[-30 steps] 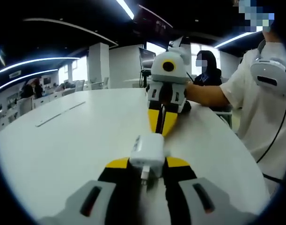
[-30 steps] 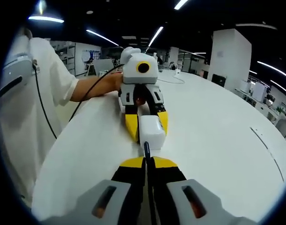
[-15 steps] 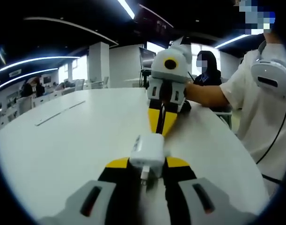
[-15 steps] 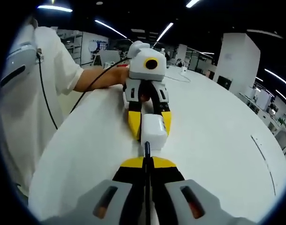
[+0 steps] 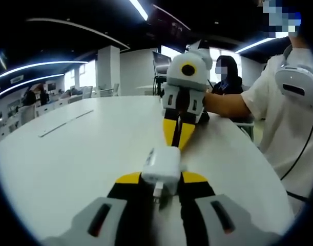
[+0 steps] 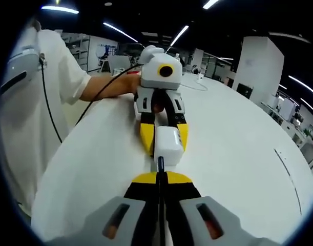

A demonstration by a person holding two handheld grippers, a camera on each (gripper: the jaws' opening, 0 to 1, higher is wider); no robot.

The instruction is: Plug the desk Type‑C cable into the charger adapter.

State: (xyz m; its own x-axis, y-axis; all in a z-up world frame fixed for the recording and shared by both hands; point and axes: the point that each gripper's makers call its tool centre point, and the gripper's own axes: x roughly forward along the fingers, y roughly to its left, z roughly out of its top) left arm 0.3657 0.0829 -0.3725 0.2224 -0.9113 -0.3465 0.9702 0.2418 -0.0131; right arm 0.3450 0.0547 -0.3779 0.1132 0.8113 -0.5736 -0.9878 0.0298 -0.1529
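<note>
Left hand-held gripper (image 5: pixel 161 183) clamped on the white charger adapter (image 5: pixel 162 165), yellow-tipped jaws pressing its two sides, adapter raised just above the white surface (image 5: pixel 69 159). Short metal plug end visible under the adapter, pointing back toward the camera. Beyond the adapter, right hand-held gripper (image 5: pixel 178 134) facing it, jaws closed together, tips near the adapter's far face.

From the right gripper view: right hand-held gripper (image 6: pixel 159 177) closed on the dark Type-C cable (image 6: pixel 160 165), connector tip projecting from between the jaws and meeting the near face of the charger adapter (image 6: pixel 167 144); whether fully seated, cannot tell. Left hand-held gripper (image 6: pixel 164 136) behind the adapter, gripping its sides. Person's white sleeve (image 6: pixel 54 87) left of the adapter, at the edge of the surface (image 6: pixel 238 154).
</note>
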